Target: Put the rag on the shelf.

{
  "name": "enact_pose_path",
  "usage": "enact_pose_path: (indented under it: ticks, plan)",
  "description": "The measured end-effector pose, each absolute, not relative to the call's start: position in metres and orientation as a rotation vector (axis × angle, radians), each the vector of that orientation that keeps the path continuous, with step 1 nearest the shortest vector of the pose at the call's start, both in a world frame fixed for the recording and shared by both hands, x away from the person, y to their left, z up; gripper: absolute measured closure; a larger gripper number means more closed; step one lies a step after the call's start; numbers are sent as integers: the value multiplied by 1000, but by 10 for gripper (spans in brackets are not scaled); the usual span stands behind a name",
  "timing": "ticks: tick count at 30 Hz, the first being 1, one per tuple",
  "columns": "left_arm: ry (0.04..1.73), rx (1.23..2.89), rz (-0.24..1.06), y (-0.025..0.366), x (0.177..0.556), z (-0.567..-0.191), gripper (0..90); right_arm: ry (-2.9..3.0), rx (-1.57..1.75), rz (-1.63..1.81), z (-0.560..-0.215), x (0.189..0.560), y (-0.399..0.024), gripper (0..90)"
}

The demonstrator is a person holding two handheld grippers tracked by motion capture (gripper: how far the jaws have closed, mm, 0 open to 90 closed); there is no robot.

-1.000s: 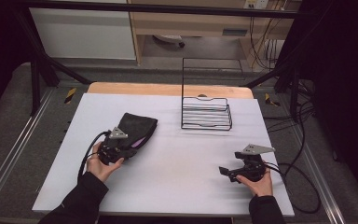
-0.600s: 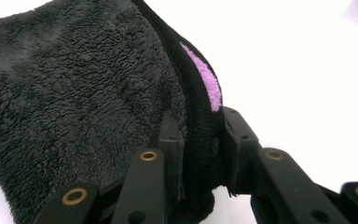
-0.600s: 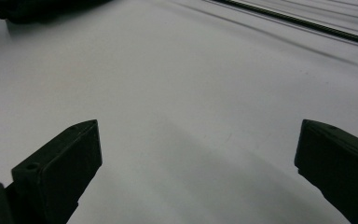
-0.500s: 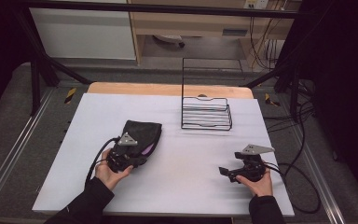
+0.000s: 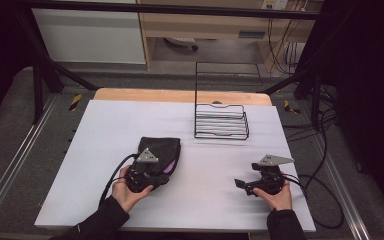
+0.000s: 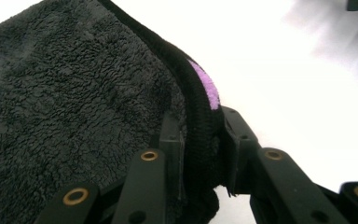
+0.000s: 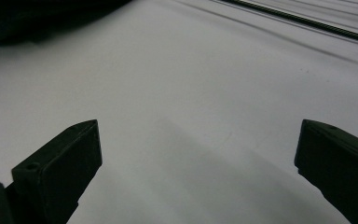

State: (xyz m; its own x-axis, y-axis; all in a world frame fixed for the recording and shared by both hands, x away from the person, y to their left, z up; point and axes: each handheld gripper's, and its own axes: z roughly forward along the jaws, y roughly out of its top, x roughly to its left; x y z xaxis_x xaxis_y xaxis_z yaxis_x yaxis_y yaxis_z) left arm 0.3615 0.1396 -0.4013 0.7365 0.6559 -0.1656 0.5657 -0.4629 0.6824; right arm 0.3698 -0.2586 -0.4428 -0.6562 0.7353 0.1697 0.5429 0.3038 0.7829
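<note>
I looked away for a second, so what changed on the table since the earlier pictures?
The left gripper, shut on the black cloth's edge, has dragged it toward the person and slightly rightward. The right gripper stayed open in place above the table; the wire rack didn't move.

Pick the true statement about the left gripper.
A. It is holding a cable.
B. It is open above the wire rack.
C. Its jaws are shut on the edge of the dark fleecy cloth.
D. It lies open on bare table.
C: in the left gripper view, the left gripper has its jaws pressed on either side of the dark fleecy cloth at its thick black edge.
</note>
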Motion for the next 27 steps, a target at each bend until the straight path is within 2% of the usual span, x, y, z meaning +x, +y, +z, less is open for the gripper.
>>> enact_pose_path:
  ticks: [21,27]
  plan:
    - [818,2243,80,104,338,-408,722,2348,1167,1275,-442,370,-259,11]
    - [798,2288,64,98,338,-416,657,2349,1170,1272,-443,369,-259,11]
